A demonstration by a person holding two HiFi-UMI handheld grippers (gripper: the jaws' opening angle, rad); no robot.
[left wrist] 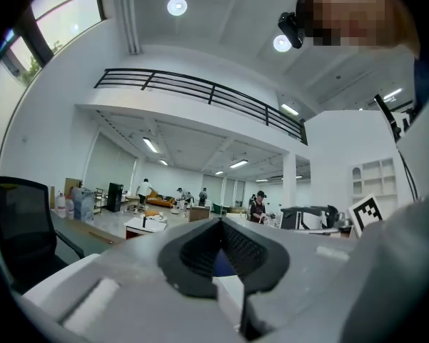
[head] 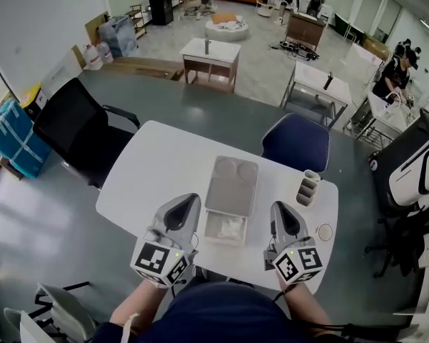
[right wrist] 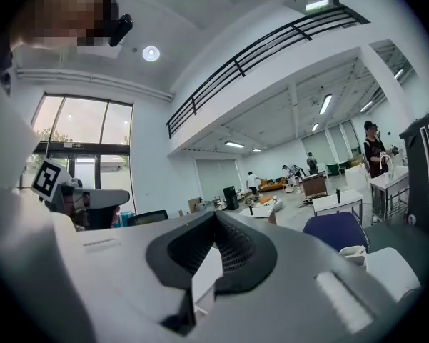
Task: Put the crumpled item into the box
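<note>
Two grey hand-held grippers are held side by side over the near edge of a white rounded table (head: 150, 163), both pointed level and away from the person. The left gripper (head: 191, 200) is closed right up. In its own view the jaws are pressed together at the tip and nothing is caught between them. Same deal for the right gripper (head: 278, 207): jaws together, nothing held.

The white crumpled item (head: 228, 227) is already sitting inside the shallow grey rectangular box (head: 225, 241). It's down between the two grippers, just right of the left gripper's tip and left of the right gripper's, and it isn't touched by either one. The box's flat grey lid (head: 233, 181) is laid open on the table just beyond the box, ahead of both tips.

A small cluster of pale cups (head: 308, 189) is parked ahead of the right gripper and a bit to its right, and a small pale round disc (head: 325, 232) is seen on the table just to its right. A dark blue chair (head: 296, 141) is tucked in at the far side of the table, beyond the lid. A black office chair (head: 78, 131) is off ahead and to the left of the left gripper, well apart from it.
</note>
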